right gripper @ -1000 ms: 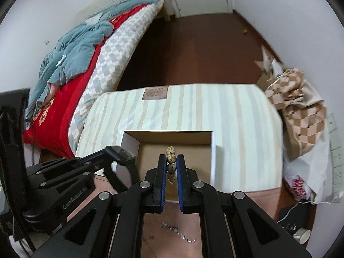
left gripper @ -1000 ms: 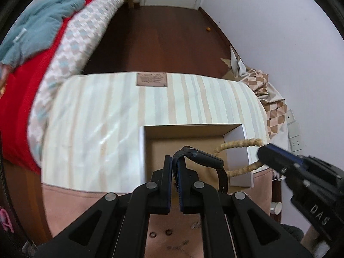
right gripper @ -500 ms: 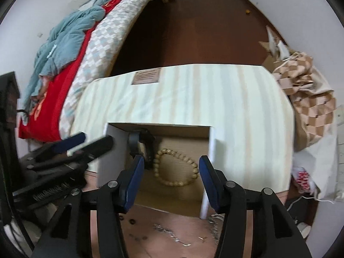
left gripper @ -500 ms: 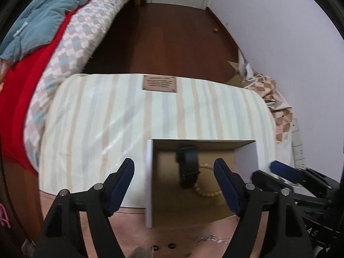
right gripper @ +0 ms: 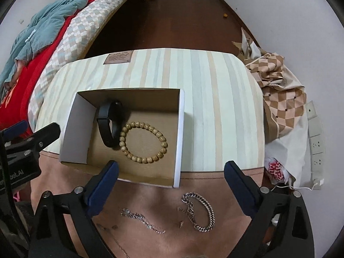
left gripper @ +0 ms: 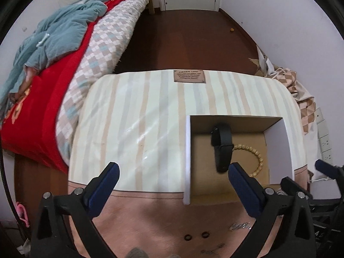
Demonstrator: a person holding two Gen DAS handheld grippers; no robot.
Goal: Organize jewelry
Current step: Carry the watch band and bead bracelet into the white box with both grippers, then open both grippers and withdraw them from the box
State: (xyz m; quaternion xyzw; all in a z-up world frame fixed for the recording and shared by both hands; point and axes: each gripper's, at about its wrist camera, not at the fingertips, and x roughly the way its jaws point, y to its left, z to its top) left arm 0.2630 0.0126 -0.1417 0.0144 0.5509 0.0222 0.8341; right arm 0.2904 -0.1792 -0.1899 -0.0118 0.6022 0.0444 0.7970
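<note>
An open cardboard box [right gripper: 179, 133] [left gripper: 187, 150] stands on the striped table. Inside lie a black wristband [right gripper: 109, 124] [left gripper: 222, 144] and a wooden bead bracelet [right gripper: 143, 143] [left gripper: 255, 160]. My right gripper [right gripper: 171, 172] is open and empty, above the box's near edge. My left gripper [left gripper: 172, 174] is open and empty, left of the box. On the pink near strip lie a silver chain bracelet [right gripper: 204, 210], a thin silver chain [right gripper: 143, 220] and two small dark rings [left gripper: 195, 236].
The striped table [left gripper: 137, 129] has a brown label [left gripper: 189, 76] at its far edge. A bed with red and blue covers [left gripper: 53, 64] is to the left. Checked bags [right gripper: 279, 94] and wall sockets [right gripper: 316, 129] are to the right.
Both grippers opened and let go: the wristband and the bead bracelet dropped into the box. Both grippers then pulled back and up from the box.
</note>
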